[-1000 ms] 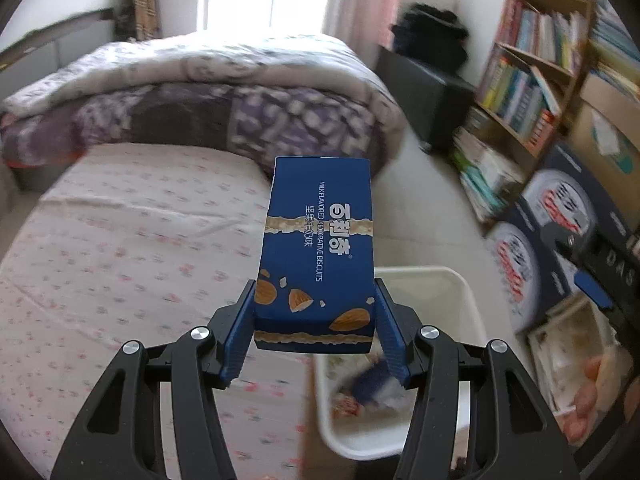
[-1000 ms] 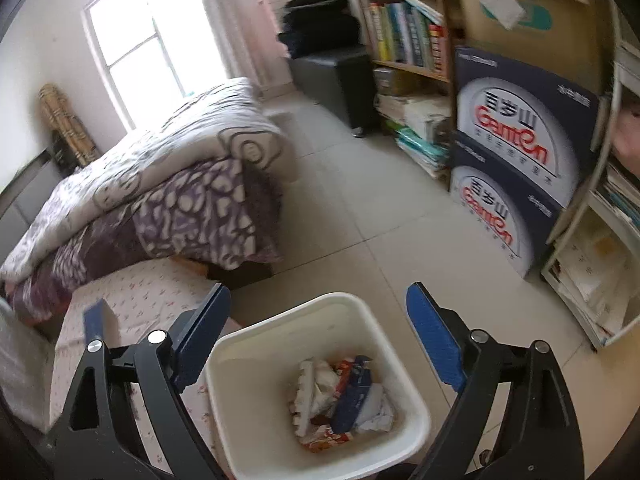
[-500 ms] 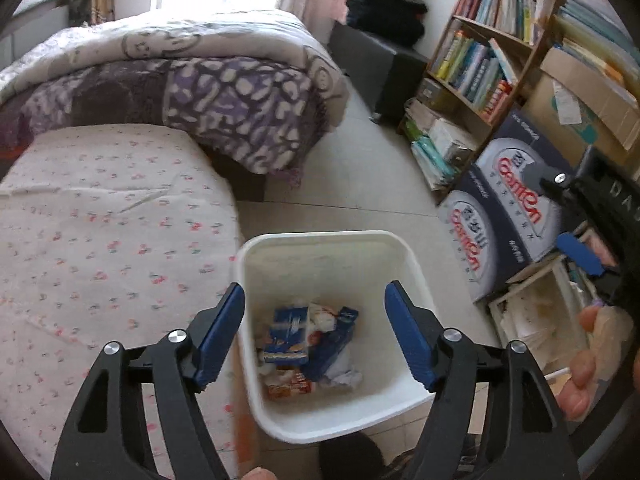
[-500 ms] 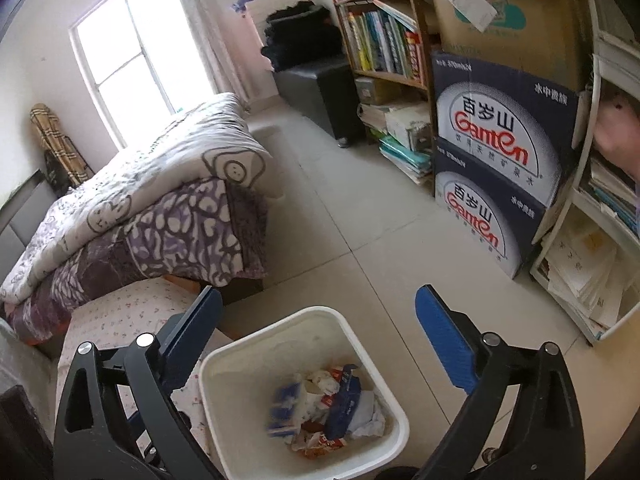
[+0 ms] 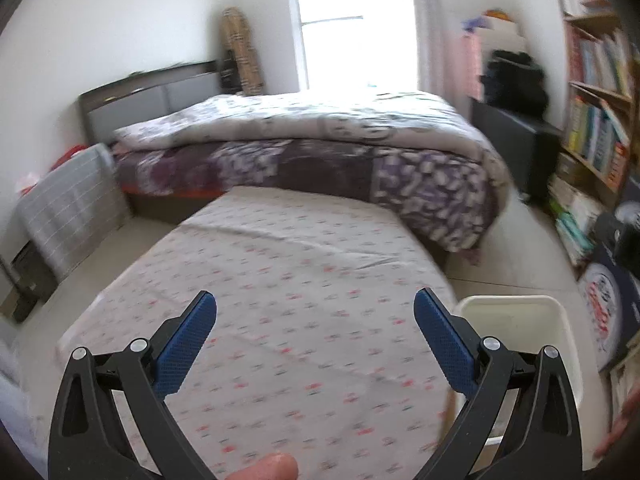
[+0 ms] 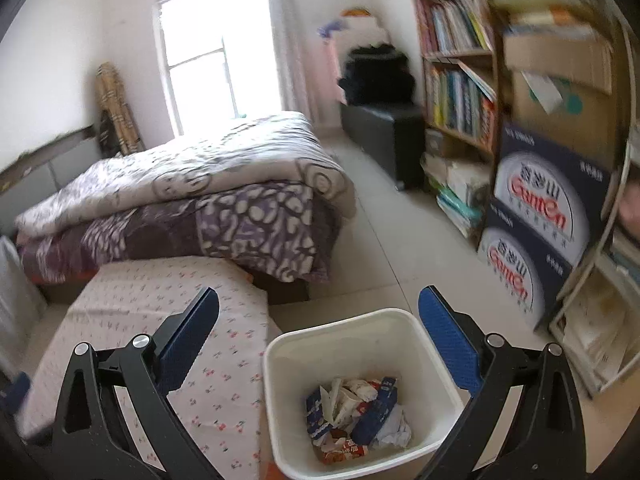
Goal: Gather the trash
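A white trash bin (image 6: 352, 328) stands on the floor beside a table with a floral cloth (image 6: 192, 312). It holds several wrappers and a blue biscuit box (image 6: 374, 412). My right gripper (image 6: 318, 326) is open and empty above the bin. In the left wrist view my left gripper (image 5: 316, 328) is open and empty over the floral cloth (image 5: 288, 280), with the bin's rim (image 5: 516, 302) at its right.
A bed with a purple and white quilt (image 6: 208, 196) lies behind the table. Bookshelves (image 6: 460, 80) and stacked blue cartons (image 6: 536, 224) line the right wall. A dark cabinet (image 6: 384, 128) stands at the back. A grey-covered object (image 5: 68, 208) stands left of the table.
My left gripper let go of the blue biscuit box, which now lies in the bin, then swung left over the floral cloth. My right gripper has stayed open above the bin.
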Available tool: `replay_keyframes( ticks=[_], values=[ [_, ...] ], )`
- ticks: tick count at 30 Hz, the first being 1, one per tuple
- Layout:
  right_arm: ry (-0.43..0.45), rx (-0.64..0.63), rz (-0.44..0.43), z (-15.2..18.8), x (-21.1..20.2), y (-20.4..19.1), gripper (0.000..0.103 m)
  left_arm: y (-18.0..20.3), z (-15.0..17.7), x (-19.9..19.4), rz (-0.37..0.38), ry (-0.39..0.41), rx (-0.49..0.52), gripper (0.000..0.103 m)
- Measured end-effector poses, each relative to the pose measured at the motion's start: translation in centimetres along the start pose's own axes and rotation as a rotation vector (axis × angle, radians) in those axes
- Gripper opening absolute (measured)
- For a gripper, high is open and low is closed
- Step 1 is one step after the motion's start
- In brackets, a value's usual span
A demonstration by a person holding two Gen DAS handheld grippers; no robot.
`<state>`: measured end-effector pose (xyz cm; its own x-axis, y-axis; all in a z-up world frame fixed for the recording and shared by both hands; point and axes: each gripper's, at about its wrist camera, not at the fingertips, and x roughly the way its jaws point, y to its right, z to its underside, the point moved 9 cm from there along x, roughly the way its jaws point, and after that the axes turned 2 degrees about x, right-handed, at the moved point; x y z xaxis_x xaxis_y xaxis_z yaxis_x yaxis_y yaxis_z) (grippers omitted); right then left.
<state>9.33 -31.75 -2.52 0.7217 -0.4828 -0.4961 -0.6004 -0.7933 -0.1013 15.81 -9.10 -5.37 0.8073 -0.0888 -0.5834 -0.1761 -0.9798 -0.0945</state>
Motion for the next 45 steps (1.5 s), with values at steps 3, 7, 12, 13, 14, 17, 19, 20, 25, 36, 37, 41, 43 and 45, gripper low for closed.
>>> replay_keyframes(
  ticks=[3,7,12,13,14,17,19,20,25,36,37,41,43,45],
  values=[
    [0.018,-0.052,-0.053,1.3,-1.1,-2.8,0.096,-3.1,0.6,-0.5,-0.047,-0.010,-0.037,0.096],
    [-0.019,-0.113,-0.093,3.5,-1.6,-6.1,0.096,-6.3,1.4,-0.8,-0.075,-0.026,-0.093,0.096],
    [-0.052,-0.149,-0.118,5.5,-1.5,-8.5,0.096,-8.4,1.8,-0.7,-0.102,-0.040,-0.119,0.096],
    [-0.045,-0.158,-0.116,5.6,-1.6,-8.8,0.096,-8.5,1.9,-0.6,-0.105,-0.044,-0.121,0.096],
    [-0.040,-0.165,-0.115,5.6,-1.6,-9.0,0.096,-8.7,2.0,-0.5,-0.107,-0.049,-0.123,0.096],
    [-0.039,-0.174,-0.109,5.7,-1.5,-9.4,0.096,-8.9,2.2,0.0,-0.102,-0.063,-0.132,0.096],
    [-0.051,-0.173,-0.104,5.9,-1.1,-9.4,0.096,-8.8,2.3,0.2,-0.100,-0.071,-0.134,0.096],
    [-0.060,-0.172,-0.102,6.0,-1.0,-9.4,0.096,-8.8,2.4,0.3,-0.100,-0.074,-0.135,0.096],
    [-0.084,-0.167,-0.106,6.4,-0.6,-9.2,0.096,-8.6,2.5,0.7,-0.103,-0.083,-0.134,0.096],
    [-0.102,-0.159,-0.108,6.6,-0.2,-8.9,0.096,-8.3,2.6,1.0,-0.109,-0.088,-0.128,0.096],
    [-0.105,-0.157,-0.107,6.7,-0.1,-8.9,0.096,-8.3,2.6,1.0,-0.109,-0.086,-0.126,0.096],
    [-0.111,-0.154,-0.108,6.8,0.0,-8.8,0.096,-8.2,2.7,1.0,-0.111,-0.086,-0.126,0.096],
    [-0.116,-0.157,-0.110,6.8,0.1,-8.9,0.096,-8.2,2.7,1.0,-0.112,-0.086,-0.126,0.096],
    [-0.122,-0.160,-0.112,7.0,0.1,-8.9,0.096,-8.2,2.7,1.0,-0.110,-0.087,-0.126,0.096]
  ],
)
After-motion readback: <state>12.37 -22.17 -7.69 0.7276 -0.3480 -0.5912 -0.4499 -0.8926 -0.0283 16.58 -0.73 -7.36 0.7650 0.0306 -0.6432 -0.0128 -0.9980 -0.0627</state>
